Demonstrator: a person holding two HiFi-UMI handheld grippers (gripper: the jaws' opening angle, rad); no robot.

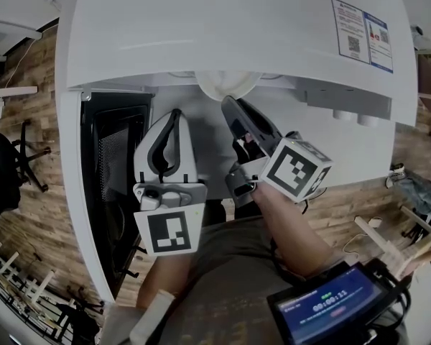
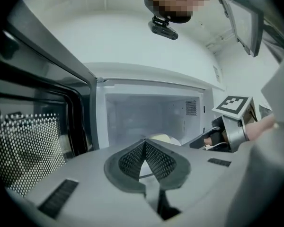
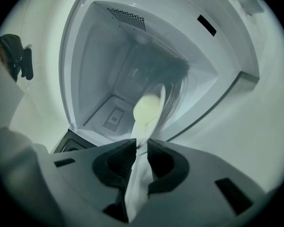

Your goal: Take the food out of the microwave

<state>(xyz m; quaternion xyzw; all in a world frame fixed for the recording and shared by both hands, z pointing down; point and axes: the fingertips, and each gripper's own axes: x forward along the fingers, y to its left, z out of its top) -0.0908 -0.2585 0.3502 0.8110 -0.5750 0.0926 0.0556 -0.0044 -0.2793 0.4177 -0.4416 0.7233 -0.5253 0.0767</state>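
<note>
- The microwave (image 1: 237,27) is standing with its door (image 1: 115,164) swung wide open on the left, so the opening part is done.
- The food (image 3: 146,109) is 1 pale, round, bun-like lump, and it is sitting on a white plate (image 3: 138,183).
- The plate is lying at the front of the microwave. Most of it is inside, and only its rim is peeking out under the top edge in the head view.
- The right claw (image 3: 141,148) is reaching into the opening and pinching the near rim of the plate, with its 2 jaws squeezing it from both sides.
- The left claw (image 2: 144,143) is waiting just outside the opening, beside the right one. Its jaws are pressing together with nothing between them.
- I think the grab is done, but the taking out is only starting.
- The plate is waiting to be pulled all the way out and set down somewhere.
</note>
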